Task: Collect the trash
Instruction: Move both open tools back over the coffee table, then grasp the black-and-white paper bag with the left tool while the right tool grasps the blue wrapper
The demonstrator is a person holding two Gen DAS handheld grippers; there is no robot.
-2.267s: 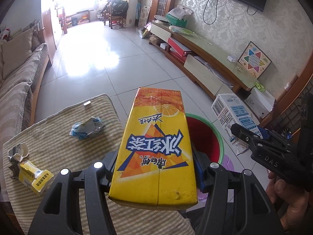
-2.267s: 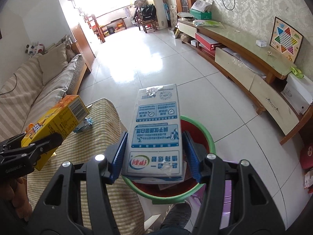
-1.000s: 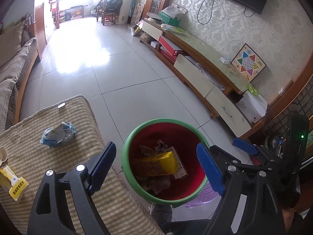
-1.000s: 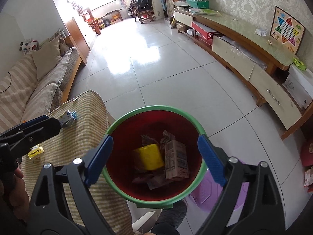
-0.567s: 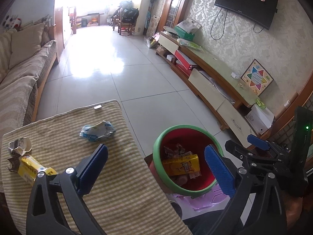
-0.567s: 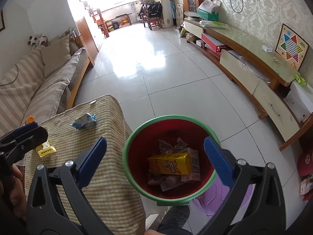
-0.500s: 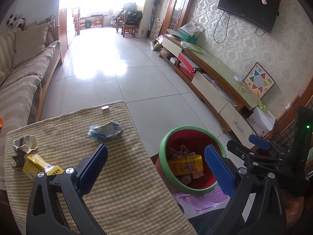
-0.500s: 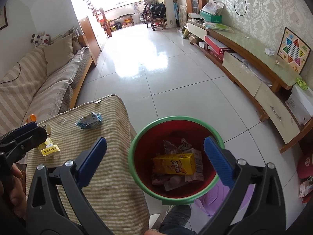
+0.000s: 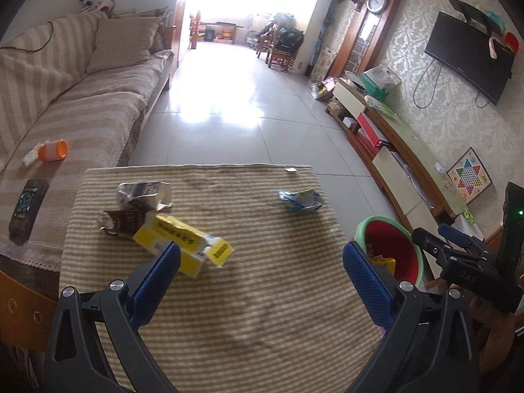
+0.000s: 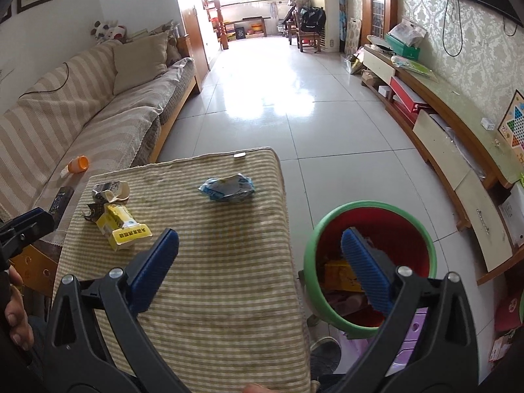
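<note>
Lying on the striped counter [image 9: 249, 294], at about 10 o'clock from the left hand-held gripper [image 9: 262, 271], is the yellow carton [image 9: 183, 245]: judged light, thin-walled and crushable, its end flaps torn open. Grip it across the long flat sides, mid-body, not at the flaps. Just behind it, touching, sits a torn silver-and-brown wrapper [image 9: 137, 206]: limp, best pinched at a bunched fold. At 1 o'clock lies a crumpled blue-white packet [image 9: 299, 200], equally soft. Off the counter's right edge stands the red bin [image 10: 370, 262].

Both the left and the right hand-held gripper [image 10: 258, 262] stand fully open and empty. Earlier, each held a carton over the bin; those cartons now lie inside it, and both views have swung back to the counter.
</note>
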